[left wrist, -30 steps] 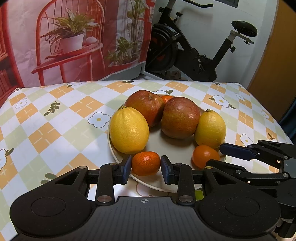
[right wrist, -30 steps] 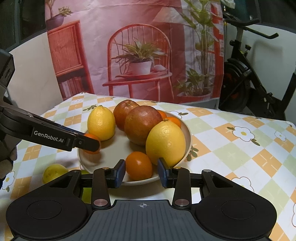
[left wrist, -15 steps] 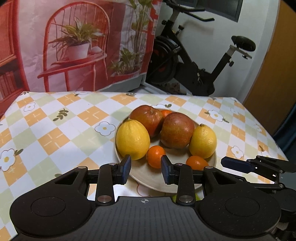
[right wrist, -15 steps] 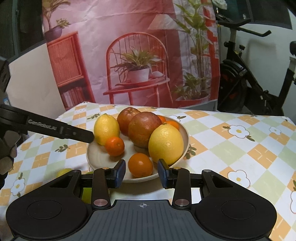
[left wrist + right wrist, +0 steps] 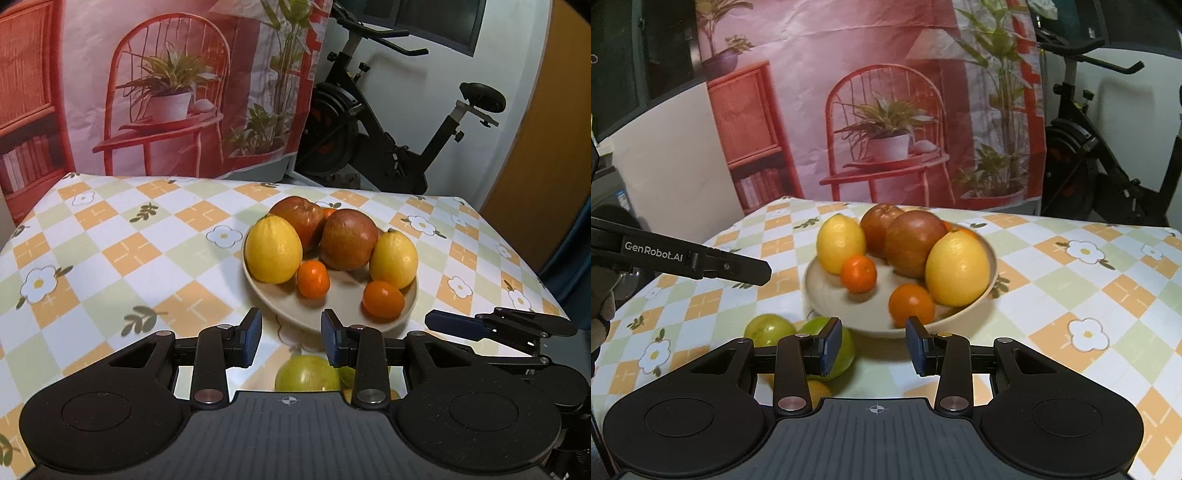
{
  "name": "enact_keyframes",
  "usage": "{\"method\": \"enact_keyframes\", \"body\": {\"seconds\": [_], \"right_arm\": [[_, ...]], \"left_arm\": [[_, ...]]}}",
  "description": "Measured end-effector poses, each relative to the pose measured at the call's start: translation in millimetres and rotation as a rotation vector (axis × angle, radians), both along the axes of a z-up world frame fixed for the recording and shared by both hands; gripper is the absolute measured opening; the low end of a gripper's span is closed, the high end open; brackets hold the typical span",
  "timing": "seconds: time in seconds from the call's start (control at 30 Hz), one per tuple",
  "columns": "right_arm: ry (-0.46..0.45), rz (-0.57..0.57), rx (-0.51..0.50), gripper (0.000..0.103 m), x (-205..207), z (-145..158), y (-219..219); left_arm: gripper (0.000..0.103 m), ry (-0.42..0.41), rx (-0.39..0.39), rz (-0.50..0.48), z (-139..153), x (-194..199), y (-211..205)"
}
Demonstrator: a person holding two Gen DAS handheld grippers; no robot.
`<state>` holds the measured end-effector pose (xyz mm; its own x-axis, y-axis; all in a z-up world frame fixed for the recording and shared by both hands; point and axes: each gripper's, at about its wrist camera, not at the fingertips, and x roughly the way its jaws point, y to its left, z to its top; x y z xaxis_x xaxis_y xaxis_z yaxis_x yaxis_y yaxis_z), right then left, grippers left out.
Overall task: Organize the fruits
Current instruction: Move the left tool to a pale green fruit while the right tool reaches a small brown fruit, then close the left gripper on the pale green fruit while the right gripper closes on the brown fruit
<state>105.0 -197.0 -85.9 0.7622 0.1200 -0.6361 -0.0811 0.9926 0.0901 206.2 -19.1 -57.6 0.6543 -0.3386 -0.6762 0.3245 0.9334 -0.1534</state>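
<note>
Your left gripper (image 5: 291,338) and right gripper (image 5: 873,346) hang part-open and empty; plate (image 5: 827,295) loaded, green fruit (image 5: 768,328) waits beside it.

So on the checkered-cloth table (image 5: 1071,295) we've got a round beige plate (image 5: 991,269) holding two yellow lemons (image 5: 840,243) at its sides, two reddish apples (image 5: 912,245) between them, and two small orange mandarins (image 5: 858,273) in front. Two green round fruits (image 5: 768,328) sit on the cloth, left-front of it.
</note>
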Motion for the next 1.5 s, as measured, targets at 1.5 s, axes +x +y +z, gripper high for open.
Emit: {"method": "enact_keyframes", "body": {"seconds": [1.5], "right_arm": [[0.097,0.157,-0.016,0.023,-16,-25,27]], "left_arm": [[0.037,0.037,-0.03,0.041,-14,-26,13]]}}
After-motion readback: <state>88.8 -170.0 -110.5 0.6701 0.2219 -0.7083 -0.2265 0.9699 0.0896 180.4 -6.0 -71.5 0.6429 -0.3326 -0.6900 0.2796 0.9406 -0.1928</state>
